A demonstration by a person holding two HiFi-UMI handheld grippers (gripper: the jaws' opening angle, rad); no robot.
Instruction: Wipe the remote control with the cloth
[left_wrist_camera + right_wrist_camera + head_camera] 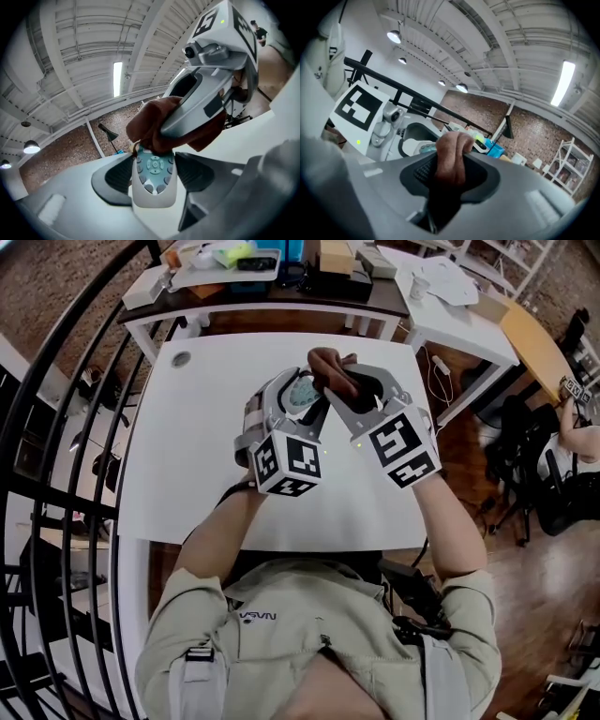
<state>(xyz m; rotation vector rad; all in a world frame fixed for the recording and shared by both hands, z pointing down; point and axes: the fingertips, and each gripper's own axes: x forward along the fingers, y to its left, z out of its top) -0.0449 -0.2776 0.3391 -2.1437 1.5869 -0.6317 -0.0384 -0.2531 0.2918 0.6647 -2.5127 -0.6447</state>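
Observation:
A white remote control (303,393) with a pale blue keypad sits between the jaws of my left gripper (298,388), which is shut on its near end. In the left gripper view the remote (153,180) points away from me. A brown cloth (154,123) lies over its far end. My right gripper (349,379) is shut on the cloth (330,369), bunched between its pads (419,171) in the right gripper view. Both grippers are held up above the white table (187,446), tips meeting. The right gripper view shows the left gripper's marker cube (360,108) close by.
A small round disc (180,359) lies at the table's far left corner. A black railing (56,427) runs along the left. A cluttered desk (262,282) stands behind, a white table with papers (450,287) to its right. Another person (577,432) sits at the far right.

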